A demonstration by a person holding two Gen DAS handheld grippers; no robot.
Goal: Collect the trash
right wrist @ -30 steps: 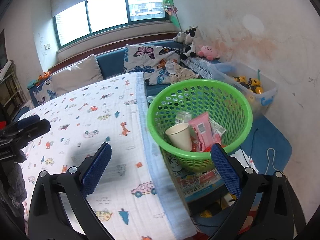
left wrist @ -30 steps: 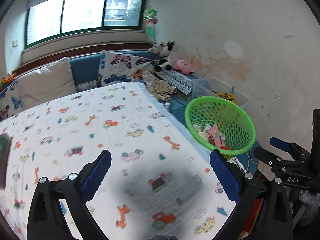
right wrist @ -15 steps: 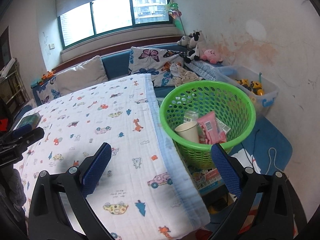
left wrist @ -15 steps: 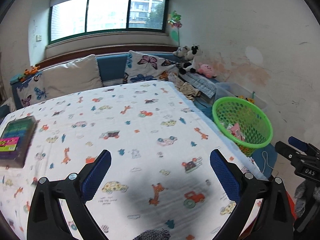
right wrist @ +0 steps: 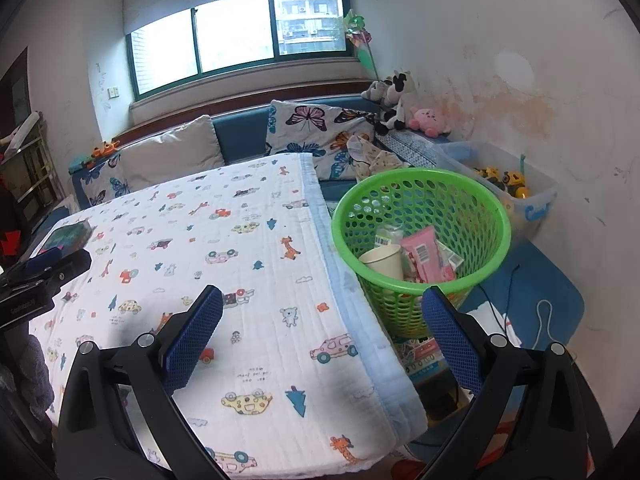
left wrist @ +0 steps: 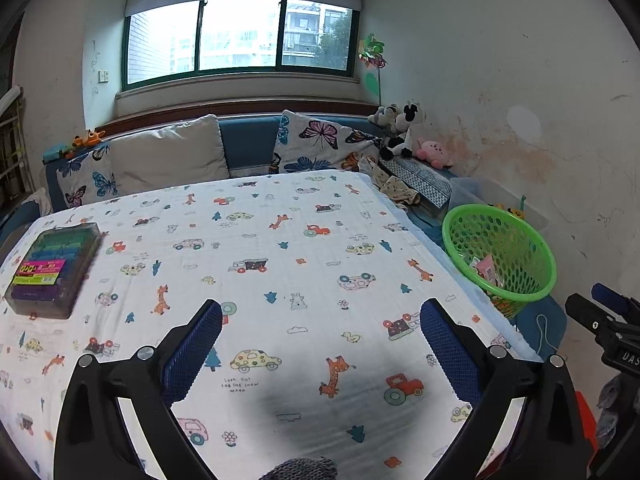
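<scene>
Both the left claw (left wrist: pixel 320 344) and right claw (right wrist: pixel 322 330) are held apart, empty. Trash is seen in the green basket (right wrist: pixel 496 216) beside the worktop (left wrist: pixel 280 240): paper cup (right wrist: pixel 382 262), pink packet (right wrist: pixel 426 254), probably light, crushable, best gripped at edges.

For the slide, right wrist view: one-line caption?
Open right gripper above the cartoon-print blanket, beside a green basket holding a paper cup and pink wrapper.
</scene>
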